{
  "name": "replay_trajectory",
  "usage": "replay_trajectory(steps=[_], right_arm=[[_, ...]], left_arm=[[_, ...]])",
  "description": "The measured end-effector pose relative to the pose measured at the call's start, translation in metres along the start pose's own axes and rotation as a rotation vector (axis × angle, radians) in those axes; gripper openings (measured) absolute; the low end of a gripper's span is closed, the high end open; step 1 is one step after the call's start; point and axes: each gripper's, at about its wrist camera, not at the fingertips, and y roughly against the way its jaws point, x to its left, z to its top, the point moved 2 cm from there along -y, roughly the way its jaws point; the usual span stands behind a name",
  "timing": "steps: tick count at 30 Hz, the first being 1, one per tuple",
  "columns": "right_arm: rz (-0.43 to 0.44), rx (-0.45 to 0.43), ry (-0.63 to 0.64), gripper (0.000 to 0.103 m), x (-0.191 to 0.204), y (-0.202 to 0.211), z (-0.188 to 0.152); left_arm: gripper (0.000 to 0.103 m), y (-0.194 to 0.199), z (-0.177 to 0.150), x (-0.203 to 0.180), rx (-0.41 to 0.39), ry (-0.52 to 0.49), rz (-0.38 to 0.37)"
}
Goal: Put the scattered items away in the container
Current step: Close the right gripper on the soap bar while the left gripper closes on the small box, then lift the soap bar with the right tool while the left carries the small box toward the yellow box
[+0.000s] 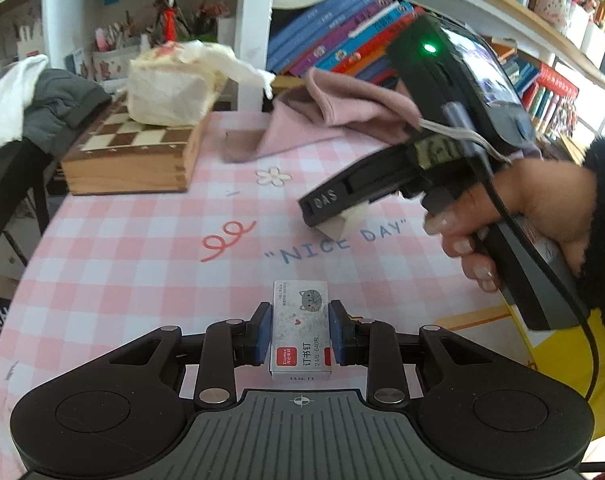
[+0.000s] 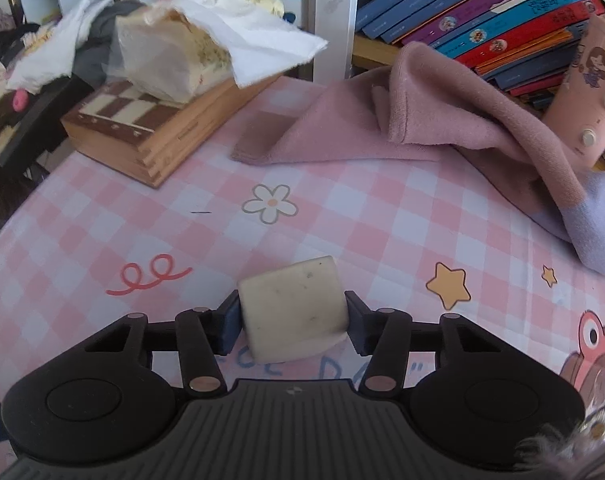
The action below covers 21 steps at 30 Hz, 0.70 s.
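My left gripper (image 1: 300,326) is shut on a small grey staple box (image 1: 300,330) with a cat picture and a red label, held just above the pink checked tablecloth (image 1: 142,248). My right gripper (image 2: 292,316) is shut on a dirty white eraser block (image 2: 294,308), held above the cloth. The right gripper also shows in the left wrist view (image 1: 334,216), to the right and beyond the left one, with the eraser (image 1: 348,222) between its fingers. No container shows clearly in either view.
A wooden chess box (image 1: 142,152) with a tissue pack (image 1: 170,84) on it stands at the back left. A pink towel (image 2: 402,128) lies at the back, before leaning books (image 2: 502,28). A pink case (image 2: 586,92) stands at the far right.
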Motion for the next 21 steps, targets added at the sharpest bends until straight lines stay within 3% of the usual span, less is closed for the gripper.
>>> replay_trajectory(steps=[13,21], right_arm=[[0.030,-0.134,-0.051,0.049,0.030,0.096,-0.031],[0.050,-0.190,-0.038,0.049,0.053,0.157,-0.072]], left_arm=[[0.028,0.069,-0.011,0.009,-0.093,0.051,0.018],[0.028,0.117,-0.034,0.003,-0.138,0.065,-0.011]])
